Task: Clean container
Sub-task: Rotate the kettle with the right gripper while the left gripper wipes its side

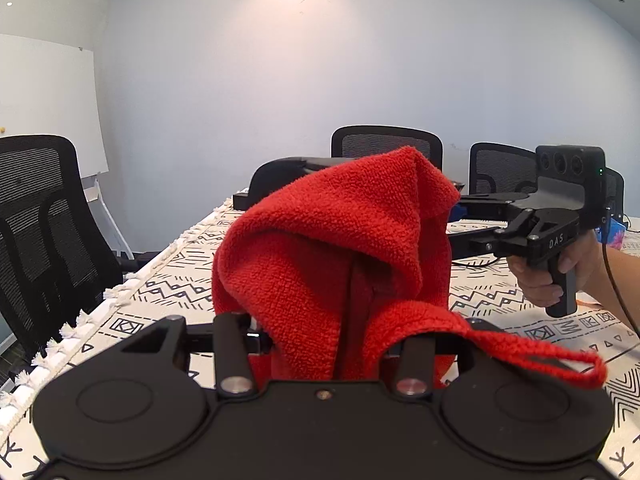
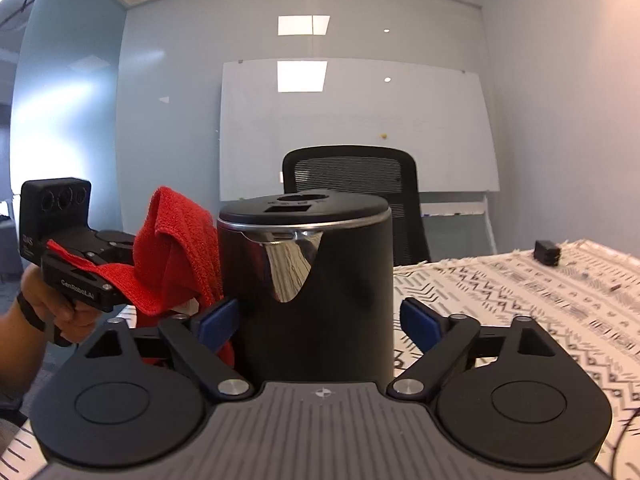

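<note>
A black cylindrical kettle [image 2: 312,280] with a steel spout and black lid stands on the patterned tablecloth. My right gripper [image 2: 316,322] has its blue pads [image 2: 218,318] around the kettle's lower body, both seeming to touch its sides. My left gripper [image 1: 320,344] is shut on a red towel [image 1: 340,248] that drapes over its fingers and hides them. In the right wrist view the towel [image 2: 176,256] hangs against the kettle's left side, held by the left gripper [image 2: 132,280]. The kettle is mostly hidden behind the towel in the left wrist view; only its lid [image 1: 288,170] peeks out.
The table [image 2: 520,300] carries a white cloth with black patterns. A small black object [image 2: 547,252] lies far right. Black office chairs [image 1: 40,232] stand around the table, one [image 2: 352,184] behind the kettle. A whiteboard [image 2: 360,128] leans on the wall. A cable [image 1: 616,288] trails from the right gripper.
</note>
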`<state>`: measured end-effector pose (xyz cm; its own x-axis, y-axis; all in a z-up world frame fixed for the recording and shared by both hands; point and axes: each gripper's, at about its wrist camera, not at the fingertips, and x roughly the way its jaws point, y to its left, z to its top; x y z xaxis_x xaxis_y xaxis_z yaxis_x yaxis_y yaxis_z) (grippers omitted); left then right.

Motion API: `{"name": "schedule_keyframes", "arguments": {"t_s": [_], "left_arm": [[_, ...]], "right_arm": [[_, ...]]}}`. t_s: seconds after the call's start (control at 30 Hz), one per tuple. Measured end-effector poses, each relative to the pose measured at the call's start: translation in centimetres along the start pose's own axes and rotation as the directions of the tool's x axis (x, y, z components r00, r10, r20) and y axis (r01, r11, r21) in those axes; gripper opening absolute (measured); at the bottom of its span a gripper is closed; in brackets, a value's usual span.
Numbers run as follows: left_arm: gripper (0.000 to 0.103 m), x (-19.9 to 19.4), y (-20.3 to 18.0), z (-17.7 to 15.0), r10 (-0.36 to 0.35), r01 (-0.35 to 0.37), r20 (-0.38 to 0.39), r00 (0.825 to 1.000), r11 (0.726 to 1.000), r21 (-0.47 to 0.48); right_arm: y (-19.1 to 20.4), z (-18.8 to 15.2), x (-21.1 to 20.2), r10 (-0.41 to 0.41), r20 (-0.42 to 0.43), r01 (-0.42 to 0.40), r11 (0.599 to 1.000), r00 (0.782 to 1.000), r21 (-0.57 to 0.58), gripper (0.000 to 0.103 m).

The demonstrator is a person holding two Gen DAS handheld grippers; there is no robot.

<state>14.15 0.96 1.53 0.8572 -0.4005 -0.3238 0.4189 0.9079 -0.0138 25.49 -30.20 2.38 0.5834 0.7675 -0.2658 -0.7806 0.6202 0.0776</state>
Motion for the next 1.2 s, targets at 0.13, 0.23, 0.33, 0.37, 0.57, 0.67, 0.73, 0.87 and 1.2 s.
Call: {"name": "schedule_keyframes", "arguments": {"t_s": [0.13,0.23,0.33,0.37,0.57,0.67,0.73,0.87,1.2], "left_arm": [[0.049,-0.5,0.9,-0.2,0.0,0.0,0.006,1.0,1.0,-0.007],[0.049,-1.1,1.4,-0.5,-0.003,0.004,0.012,1.0,1.0,-0.012],[0.049,-1.7,1.7,-0.9,-0.019,0.019,0.019,1.0,1.0,-0.015],[0.049,-1.8,1.8,-1.0,-0.028,0.028,0.021,0.999,0.999,-0.015],[0.049,-2.7,0.7,0.0,-0.08,0.081,0.075,0.994,0.997,-0.008],[0.049,-1.5,0.0,-0.7,-0.077,0.076,0.022,0.997,0.997,0.006],[0.049,-0.8,-0.5,-1.6,-0.068,0.069,-0.019,0.997,0.997,0.02],[0.049,-1.1,-0.1,-2.3,-0.066,0.065,-0.033,0.997,0.998,-0.007],[0.05,-2.7,0.0,-0.6,-0.03,0.029,0.041,0.999,1.0,0.009]], "right_arm": [[1.9,-0.1,-0.4,0.004,-0.028,-0.006,0.999,1.0,-0.053,0.074],[2.5,0.1,-0.9,0.029,-0.059,-0.035,0.995,0.998,-0.093,0.055],[2.7,0.3,-1.1,0.036,-0.082,-0.046,0.991,0.996,-0.125,0.061],[2.7,0.3,-0.9,0.014,-0.073,-0.023,0.992,0.997,-0.124,0.07],[2.2,-0.4,0.7,0.024,-0.072,-0.03,0.996,0.997,-0.087,0.078],[2.5,-1.0,0.7,0.043,-0.079,-0.051,0.994,0.996,-0.093,0.065],[2.4,-1.0,0.3,0.066,-0.093,-0.076,0.992,0.993,-0.103,0.05],[2.3,-0.7,0.0,0.069,-0.061,-0.075,0.992,0.996,-0.099,0.052],[3.8,-1.3,1.8,0.077,-0.053,-0.082,0.992,0.996,-0.091,0.076]]}}
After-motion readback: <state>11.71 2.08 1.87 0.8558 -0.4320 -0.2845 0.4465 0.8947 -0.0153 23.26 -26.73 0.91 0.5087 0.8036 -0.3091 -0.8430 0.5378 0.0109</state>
